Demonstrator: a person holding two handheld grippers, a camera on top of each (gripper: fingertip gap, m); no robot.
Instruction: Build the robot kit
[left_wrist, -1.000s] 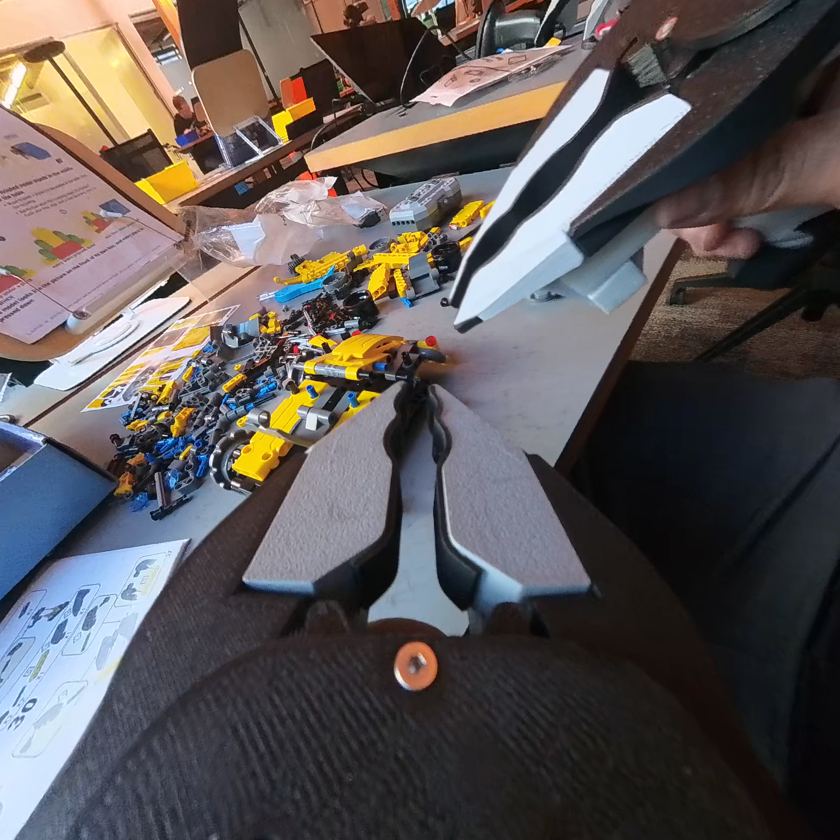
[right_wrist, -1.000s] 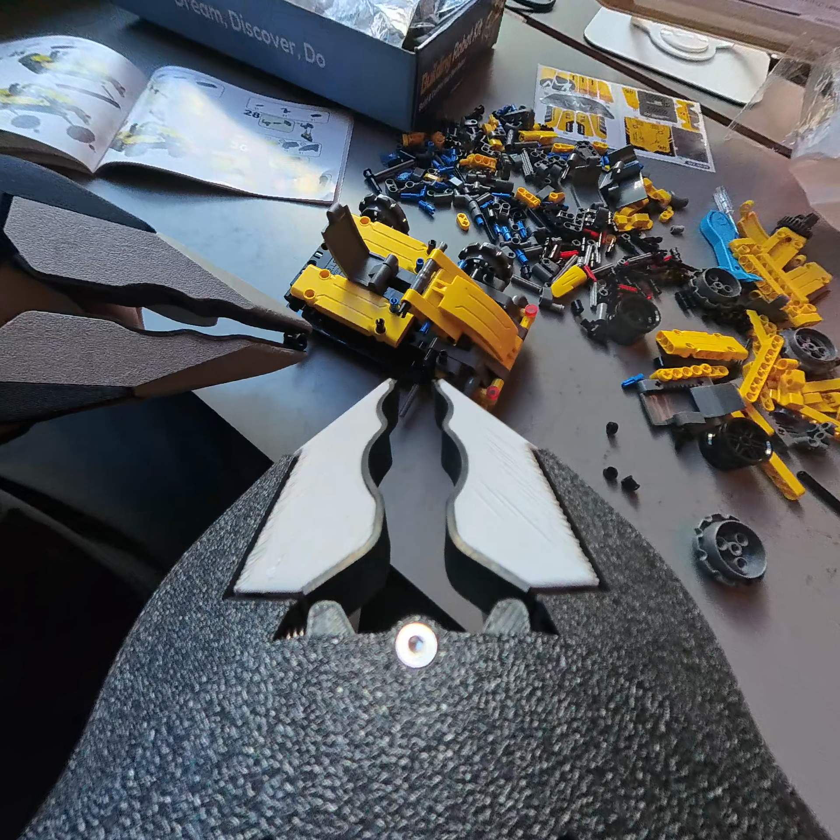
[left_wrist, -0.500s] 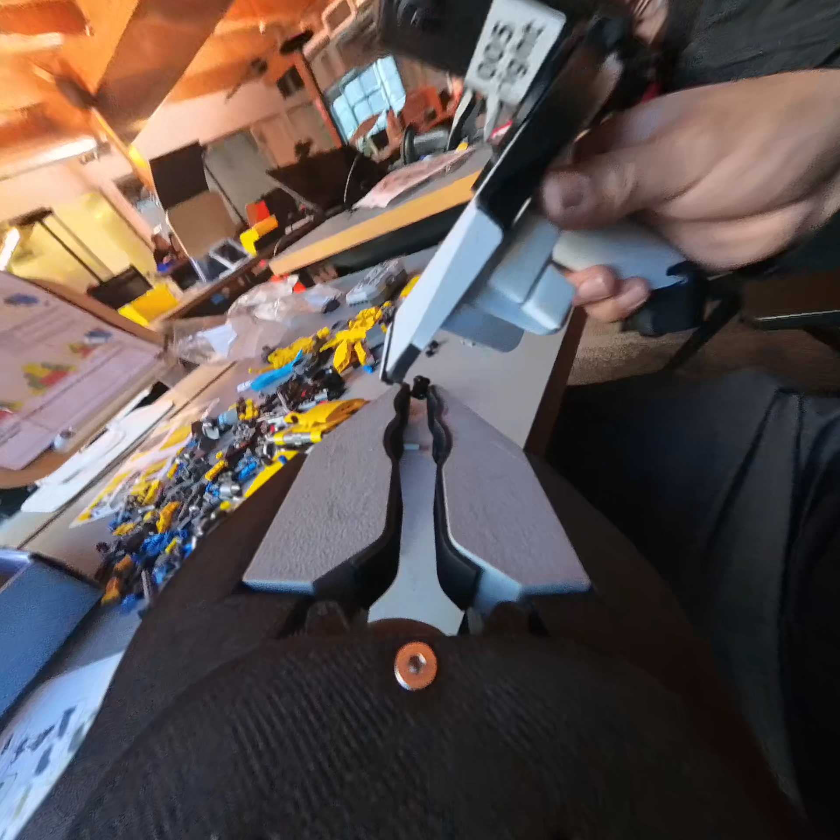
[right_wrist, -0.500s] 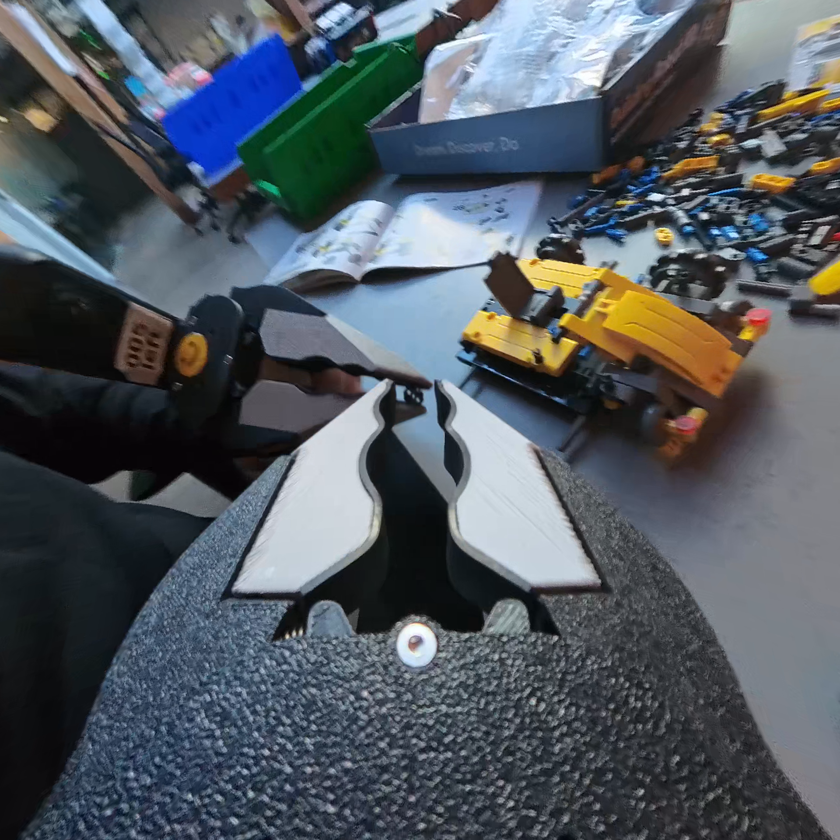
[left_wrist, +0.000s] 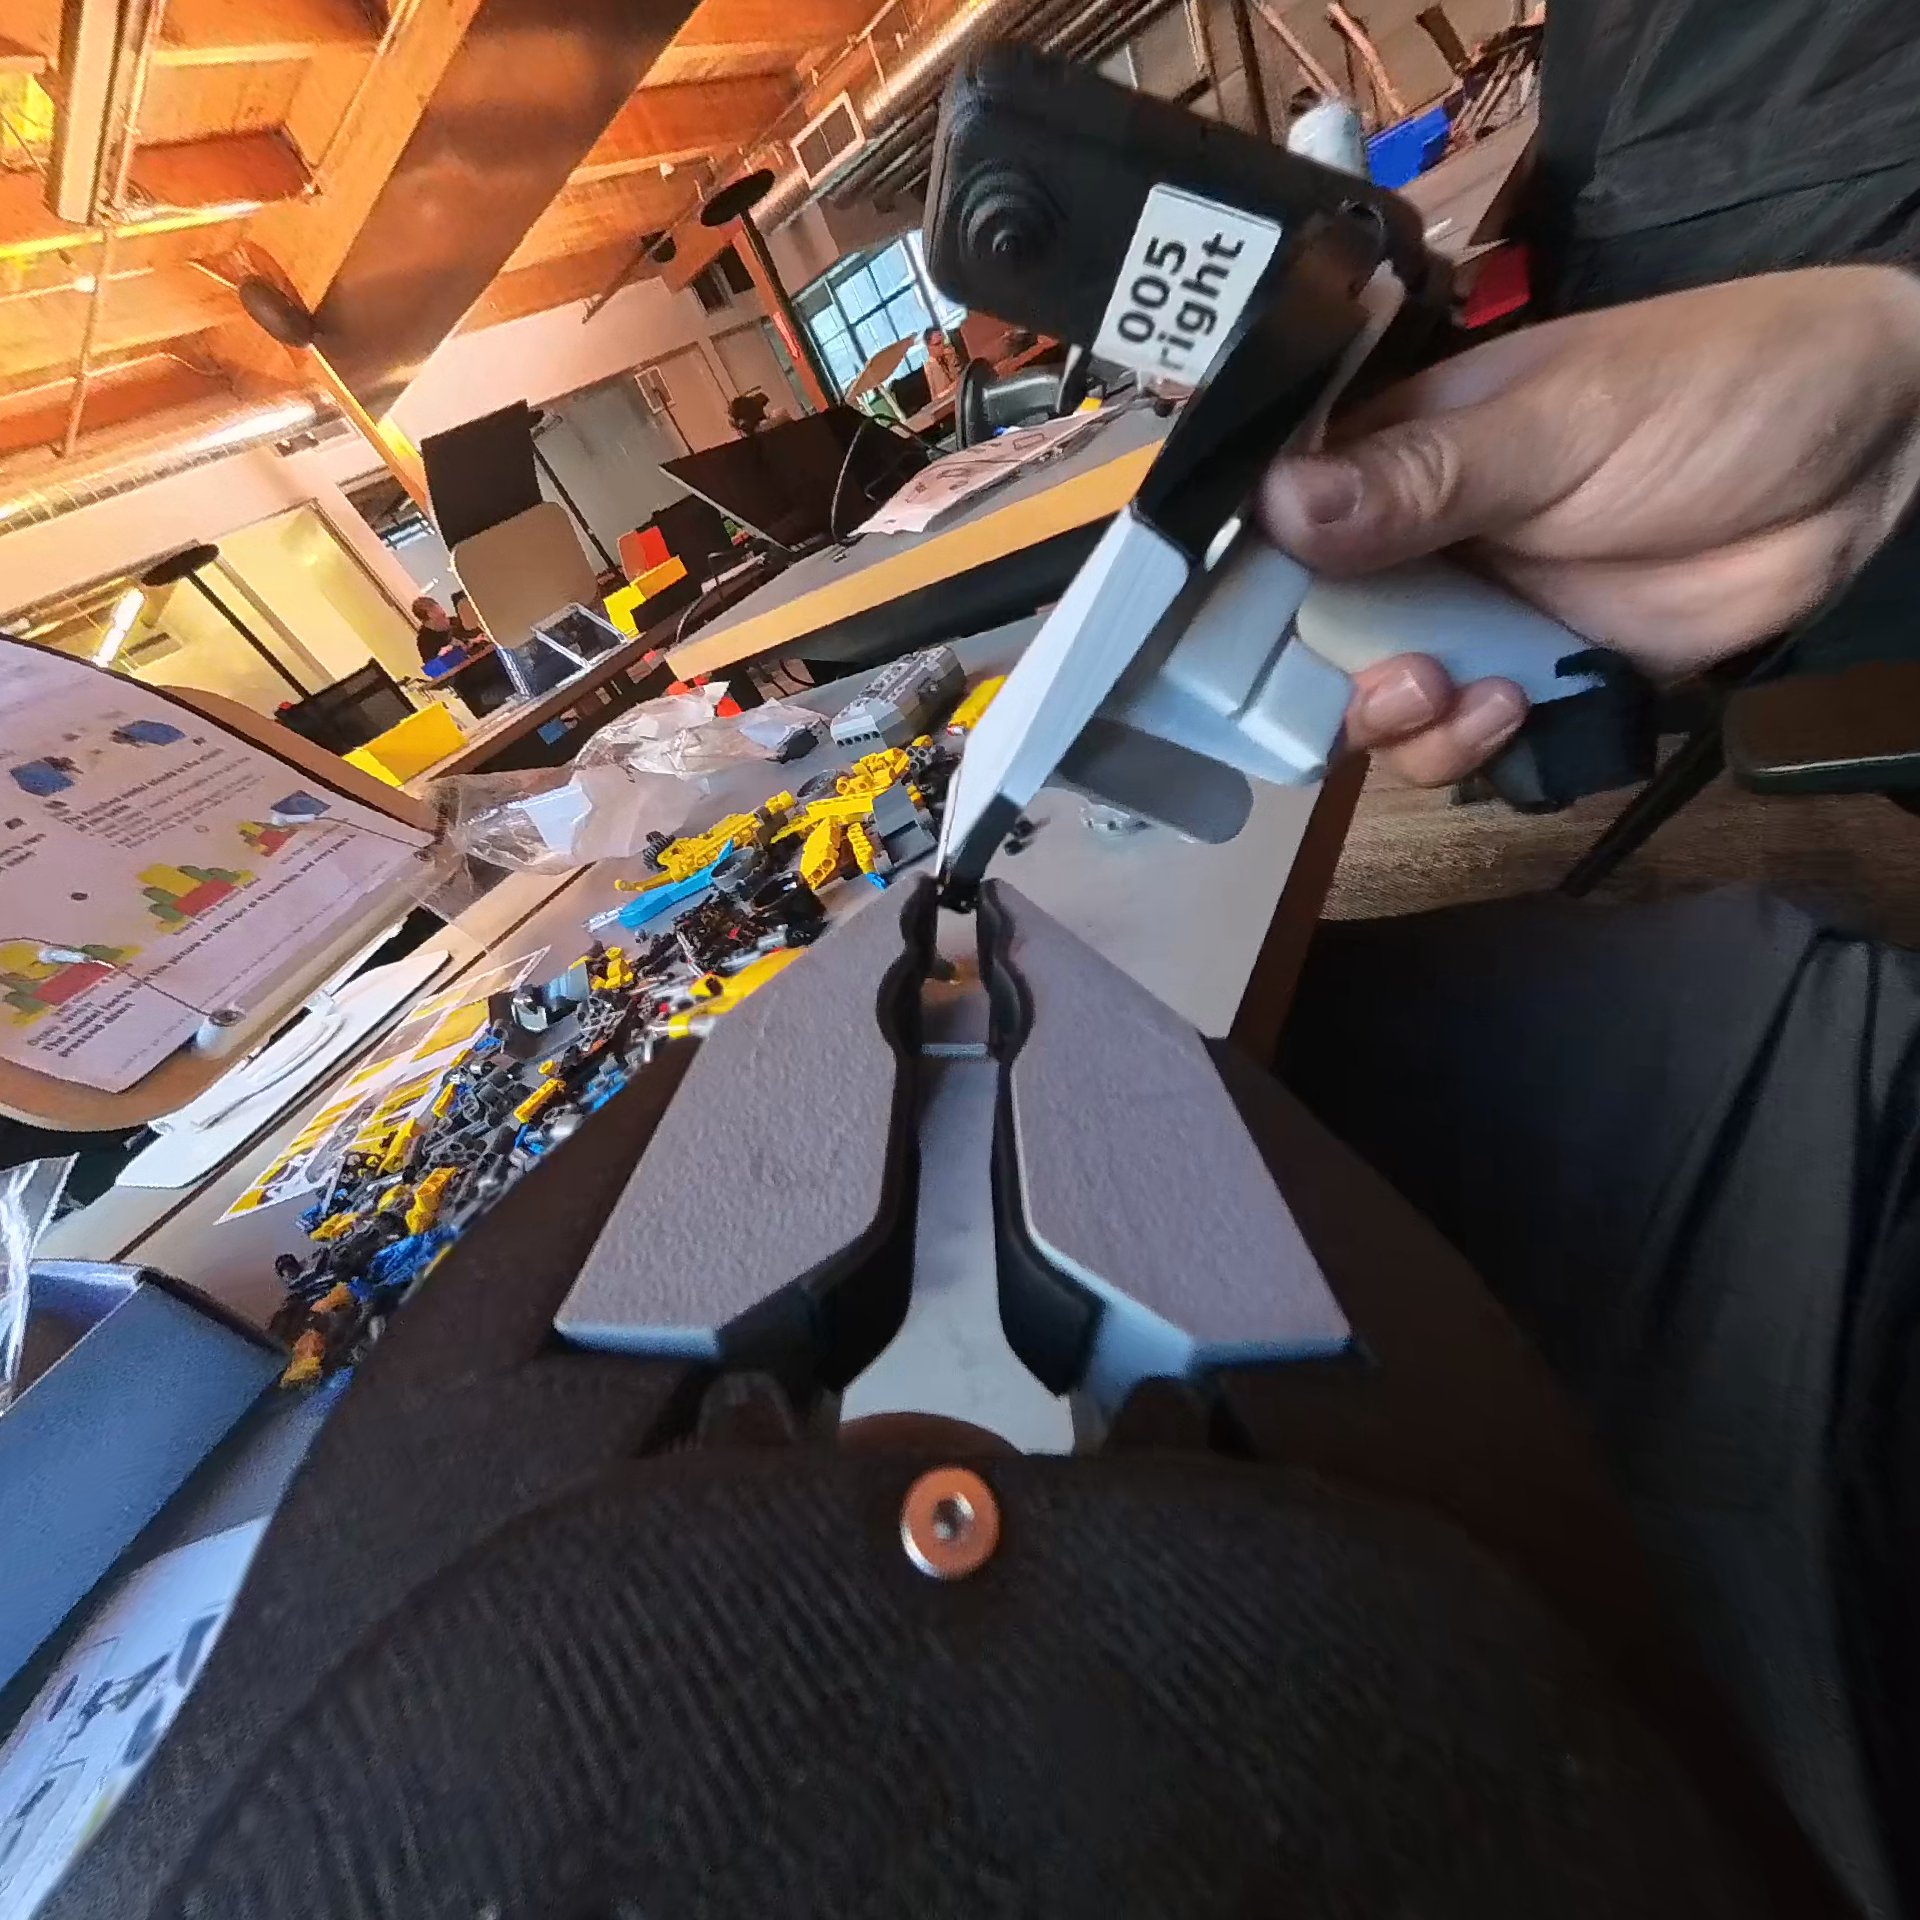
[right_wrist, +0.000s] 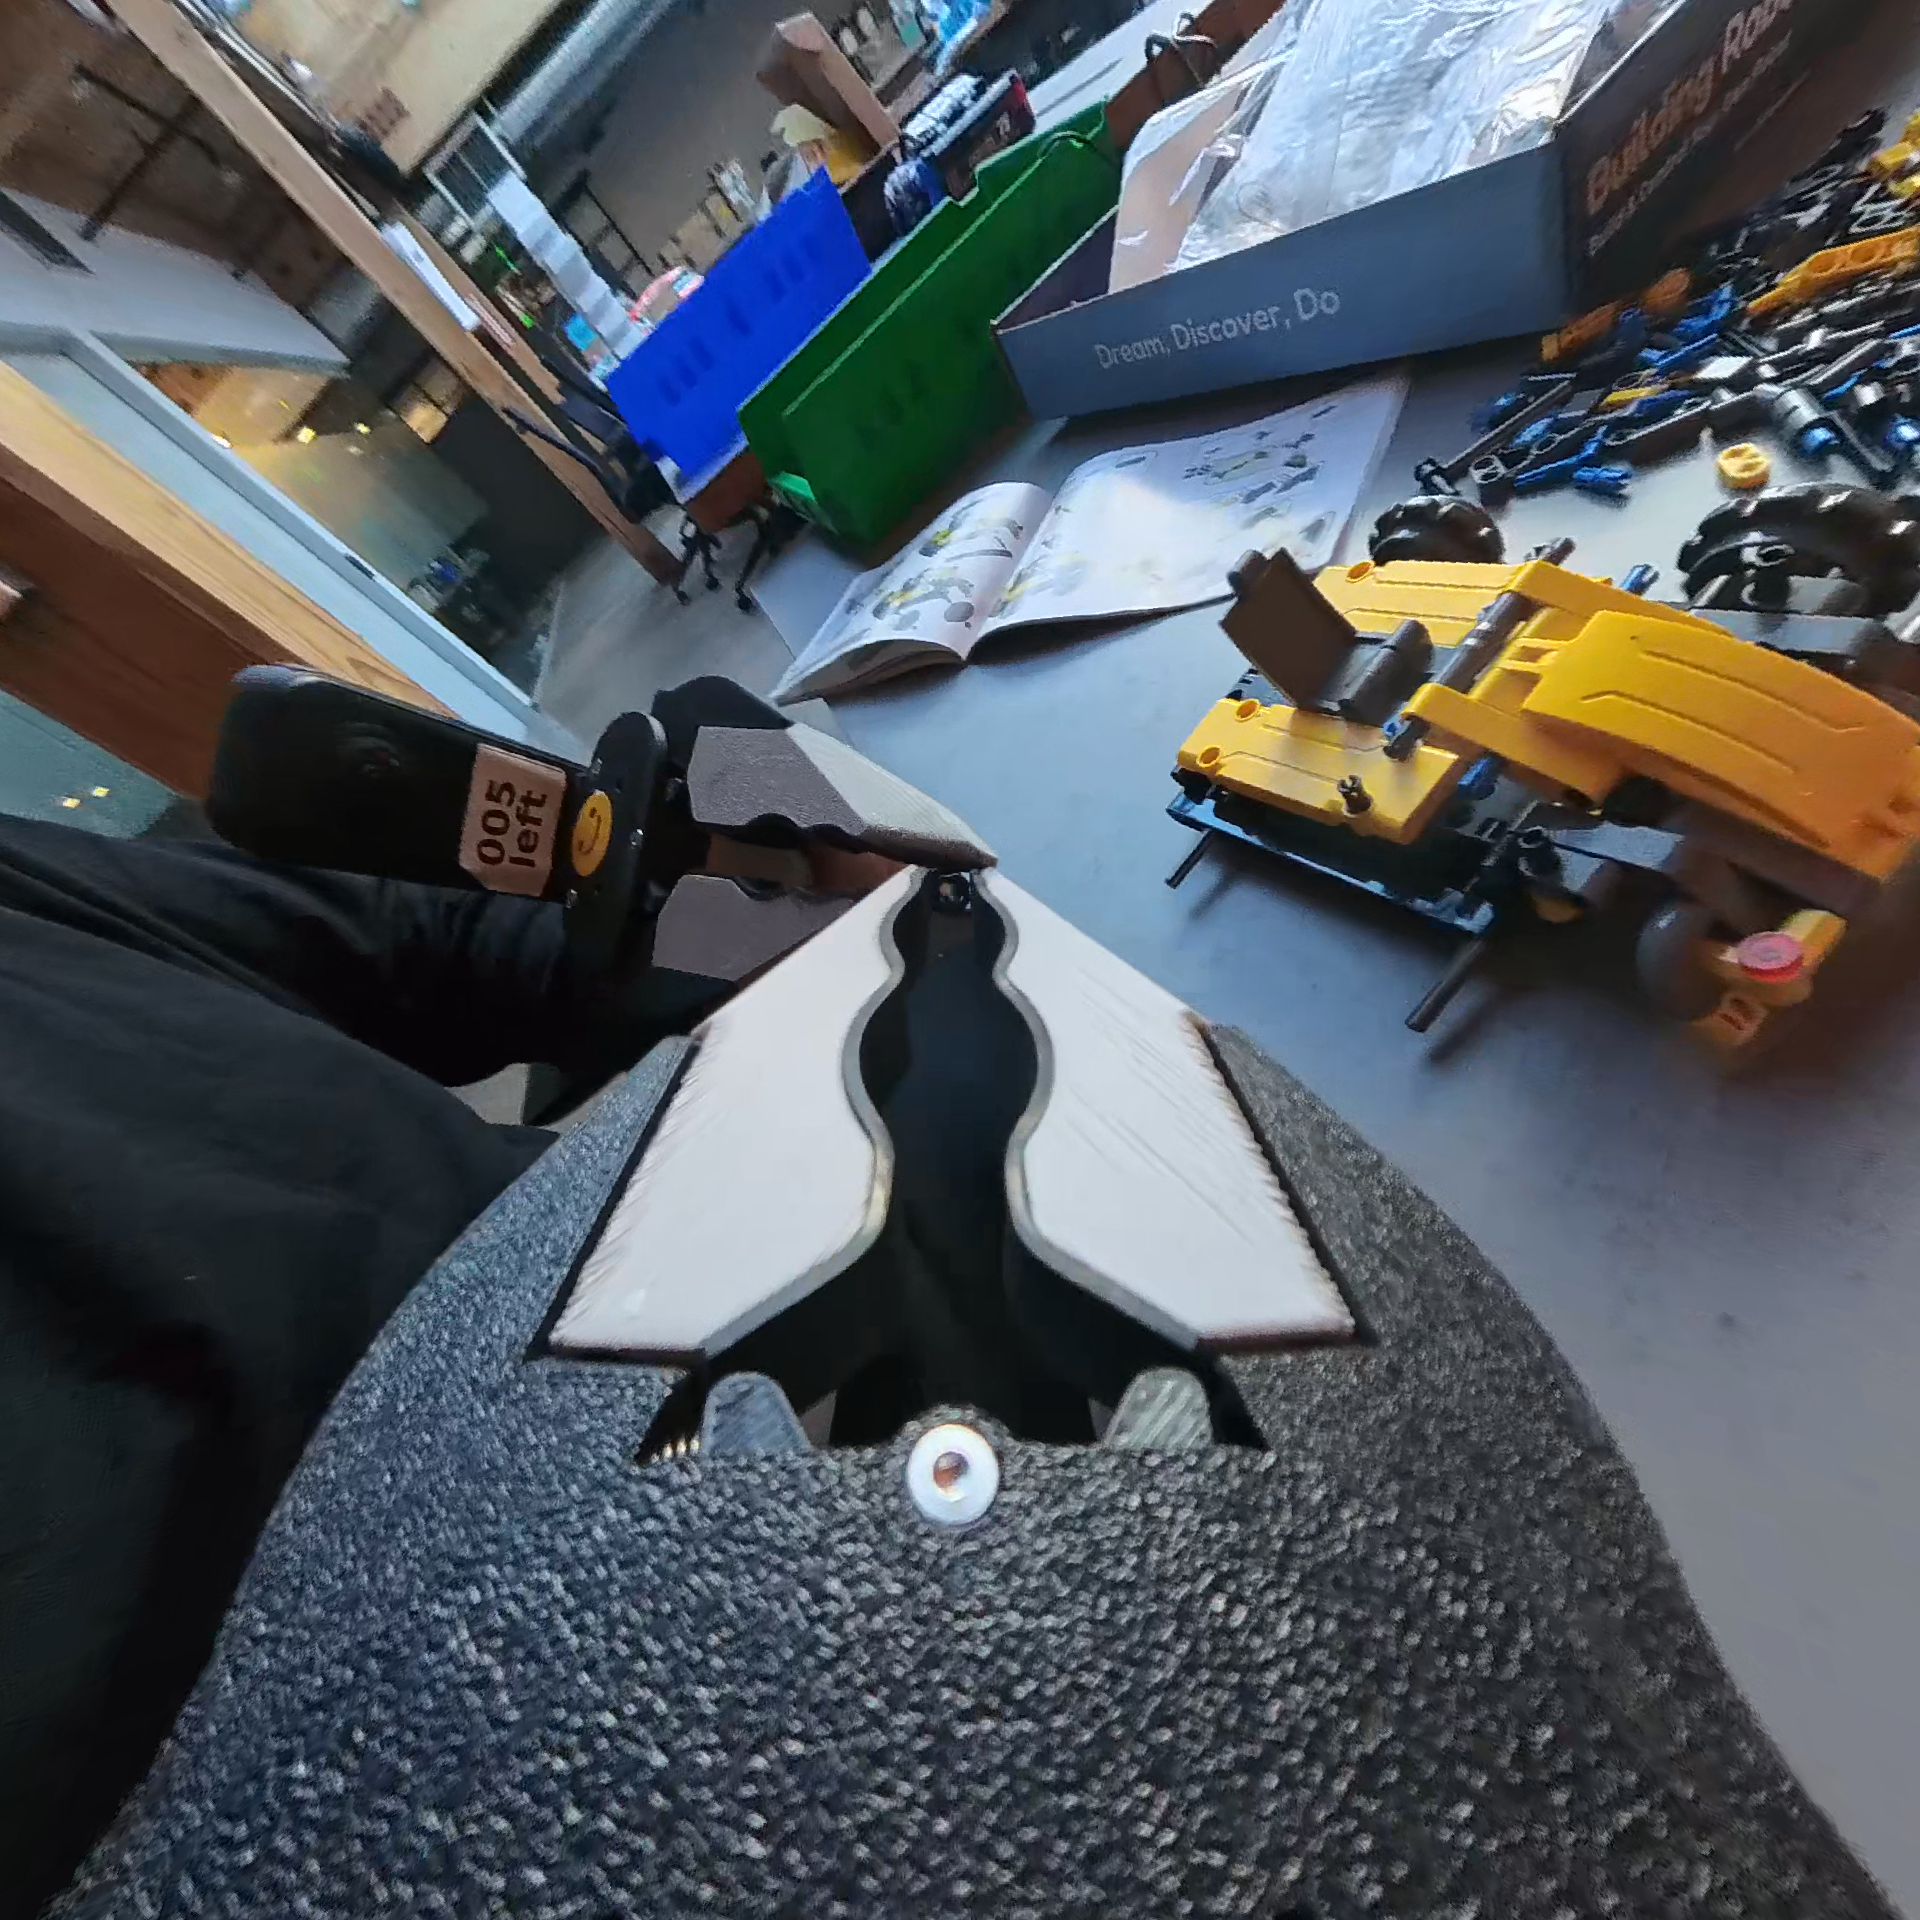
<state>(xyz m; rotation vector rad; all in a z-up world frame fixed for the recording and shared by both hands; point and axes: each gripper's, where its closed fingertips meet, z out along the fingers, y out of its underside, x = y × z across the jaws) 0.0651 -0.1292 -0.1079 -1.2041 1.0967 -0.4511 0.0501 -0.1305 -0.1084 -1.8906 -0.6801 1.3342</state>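
My left gripper (left_wrist: 956, 896) and right gripper (right_wrist: 951, 883) meet tip to tip off the table edge, both clenched on one small black brick piece (left_wrist: 954, 900). The yellow brick vehicle (right_wrist: 1558, 758) sits at two o'clock on the grey table (right_wrist: 1558, 1195).

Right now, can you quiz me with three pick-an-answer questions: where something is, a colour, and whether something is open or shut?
1. Where does the yellow toy truck sit? A on the table B on a shelf C on the floor
2. What colour is the bin beside the green bin? A red B blue C white
3. How does the booklet lie? A shut B rolled up C open
Answers: A, it rests on the grey tabletop; B, its side is bright blue; C, two pages show.
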